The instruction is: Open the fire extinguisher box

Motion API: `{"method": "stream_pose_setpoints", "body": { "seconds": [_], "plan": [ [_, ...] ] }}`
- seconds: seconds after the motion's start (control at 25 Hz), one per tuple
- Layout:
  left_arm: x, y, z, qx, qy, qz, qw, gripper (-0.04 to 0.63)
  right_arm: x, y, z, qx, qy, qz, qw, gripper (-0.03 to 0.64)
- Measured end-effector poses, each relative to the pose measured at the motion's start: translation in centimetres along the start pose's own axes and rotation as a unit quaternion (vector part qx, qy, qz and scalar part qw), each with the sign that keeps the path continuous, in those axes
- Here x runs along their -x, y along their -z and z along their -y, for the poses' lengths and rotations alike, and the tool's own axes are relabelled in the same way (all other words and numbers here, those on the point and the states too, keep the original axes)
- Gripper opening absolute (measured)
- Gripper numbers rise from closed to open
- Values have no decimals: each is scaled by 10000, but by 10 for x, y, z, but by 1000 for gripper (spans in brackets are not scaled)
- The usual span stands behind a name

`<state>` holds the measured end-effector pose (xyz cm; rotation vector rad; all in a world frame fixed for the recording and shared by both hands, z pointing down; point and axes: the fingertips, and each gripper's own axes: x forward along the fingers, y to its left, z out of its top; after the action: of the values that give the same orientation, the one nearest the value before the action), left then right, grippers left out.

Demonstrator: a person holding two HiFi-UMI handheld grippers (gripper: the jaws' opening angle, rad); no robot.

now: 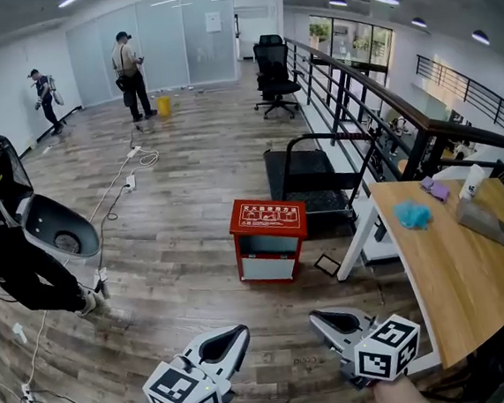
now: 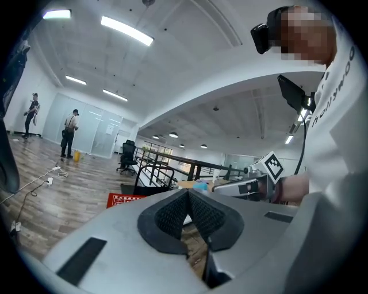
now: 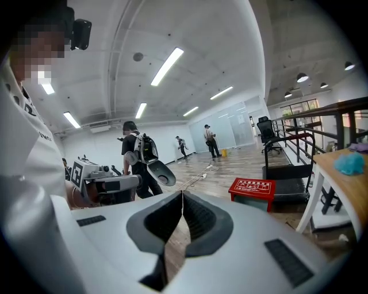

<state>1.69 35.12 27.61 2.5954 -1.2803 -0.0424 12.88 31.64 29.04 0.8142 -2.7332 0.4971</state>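
Observation:
A red fire extinguisher box (image 1: pixel 268 238) stands on the wooden floor, lid down, with a pale front panel. It also shows in the right gripper view as the red box (image 3: pixel 252 192) and in the left gripper view as a red lid edge (image 2: pixel 123 200). My left gripper (image 1: pixel 239 334) and right gripper (image 1: pixel 320 319) hang side by side near me, well short of the box. Both have their jaws closed together with nothing between them, seen at the left gripper (image 2: pixel 188 193) and the right gripper (image 3: pixel 182 194).
A wooden table (image 1: pixel 458 265) stands to the right of the box, with a blue cloth (image 1: pixel 412 215) on it. A black rack (image 1: pixel 316 174) sits behind the box by the railing. A person with a backpack (image 1: pixel 16 237) stands left; cables (image 1: pixel 114 194) run across the floor.

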Motion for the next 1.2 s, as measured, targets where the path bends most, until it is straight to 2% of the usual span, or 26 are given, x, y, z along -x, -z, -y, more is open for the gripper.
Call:
{"method": "stream_pose_setpoints", "body": {
  "seconds": [0.36,0.6,1.2],
  "plan": [
    [-12,13,-5,72,-12,-199,9998,6,-5,17,12,-236,-9,-104,9997,11],
    [-22,24,-10,191,110,-357,9991,6,-10,28,20,-452,100,-202,9987,11],
    [-61,10,-66,333,396,-483,9975,6,-55,9,47,-568,287,-301,9975,11]
  ]
}}
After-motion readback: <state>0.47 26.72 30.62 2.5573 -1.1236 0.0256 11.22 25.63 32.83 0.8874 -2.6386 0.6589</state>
